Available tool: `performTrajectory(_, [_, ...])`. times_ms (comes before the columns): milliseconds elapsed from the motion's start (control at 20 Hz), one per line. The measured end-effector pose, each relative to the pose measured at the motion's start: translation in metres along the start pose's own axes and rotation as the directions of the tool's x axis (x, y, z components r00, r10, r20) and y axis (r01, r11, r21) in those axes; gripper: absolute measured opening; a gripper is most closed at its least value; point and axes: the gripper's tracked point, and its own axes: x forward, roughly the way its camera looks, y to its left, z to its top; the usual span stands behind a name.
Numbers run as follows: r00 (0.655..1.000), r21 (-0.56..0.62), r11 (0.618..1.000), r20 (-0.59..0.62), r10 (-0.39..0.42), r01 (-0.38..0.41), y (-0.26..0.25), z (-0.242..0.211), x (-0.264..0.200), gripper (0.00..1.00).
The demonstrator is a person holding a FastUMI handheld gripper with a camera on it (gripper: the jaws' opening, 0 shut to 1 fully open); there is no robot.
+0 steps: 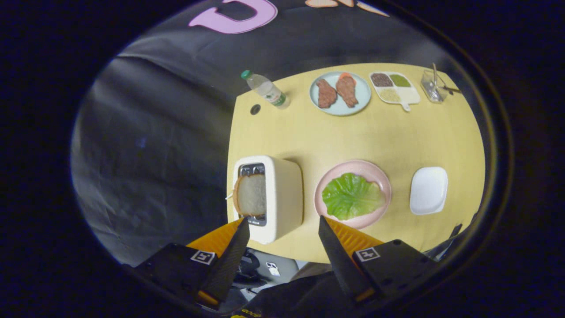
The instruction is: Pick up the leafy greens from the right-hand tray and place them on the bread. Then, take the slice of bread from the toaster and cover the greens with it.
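Observation:
A cream toaster (pixel 284 194) stands near the table's front edge, just ahead of my fingers, with a slice of bread (pixel 251 194) sticking up out of its slot. To its right a green leaf (pixel 352 195) lies flat on a pink plate (pixel 353 166), hiding whatever is under it. A white square tray (pixel 428 190) sits right of the plate. My gripper (pixel 283 220) hovers high above the front edge, open, with nothing between its fingers. The left fingertip is over the toaster's near corner and the right fingertip is at the pink plate's near rim.
At the back of the yellow table (pixel 287 132) are a water bottle (pixel 267 89) lying on its side, a pale blue plate (pixel 363 90) with two pieces of meat, a divided dish (pixel 410 95) of grains and a clear glass container (pixel 433 86). Black cloth hangs left of the table.

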Motion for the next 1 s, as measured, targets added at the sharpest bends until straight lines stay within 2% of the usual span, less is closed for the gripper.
performTrajectory(250, [0.995, -0.053, 0.994, -0.025, -0.093, 0.091, 0.033, 0.000, 0.036, 0.99])
performTrajectory(500, [0.993, -0.105, 0.989, -0.050, -0.107, 0.102, 0.071, 0.001, 0.078, 0.99])
performTrajectory(800, [0.980, -0.138, 0.978, -0.097, -0.173, 0.159, 0.075, -0.006, 0.118, 0.94])
performTrajectory(1000, [0.973, -0.161, 0.972, -0.123, -0.193, 0.173, 0.075, -0.010, 0.137, 0.56])
